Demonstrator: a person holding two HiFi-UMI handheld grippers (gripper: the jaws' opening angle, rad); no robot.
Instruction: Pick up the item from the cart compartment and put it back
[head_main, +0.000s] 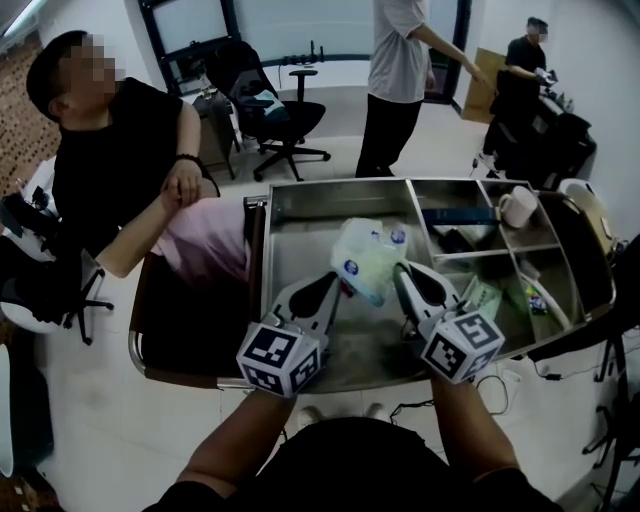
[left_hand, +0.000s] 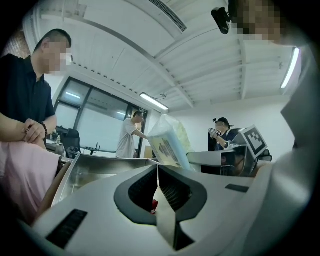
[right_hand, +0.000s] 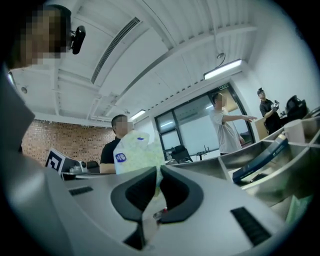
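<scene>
At cart, large compartment: soft plastic pack (head_main: 368, 255), pale green-white with round blue marks, standing upright between the two grippers above the steel floor; whether its lower edge touches the floor cannot be told
Cart (head_main: 330, 185): steel, one large compartment at left, smaller divided bays at right
Left gripper (head_main: 338, 283): jaws closed together, tips pinching the pack's lower left edge; in the left gripper view (left_hand: 158, 167) the pack (left_hand: 167, 142) rises directly beyond the meeting line of the jaws
Right gripper (head_main: 401, 273): jaws closed, clamped on the pack's right edge; in the right gripper view (right_hand: 159, 172) a fold of the pack (right_hand: 136, 150) runs down between the pads
Marker cubes: one on each gripper, near the person's forearms, at the cart's near rim
Right-hand bays: white mug (head_main: 517, 206) in the far bay; dark blue flat item (head_main: 458, 214) in the bay beside it; other small goods in the near bays, too small to tell
Seated person (head_main: 120, 170): black top, just left of the cart, one hand resting on pink cloth (head_main: 205, 240)
Standing person (head_main: 395, 80): grey shirt, beyond the cart's far rim
Office chair (head_main: 270, 110): black, behind the cart, well apart from it
</scene>
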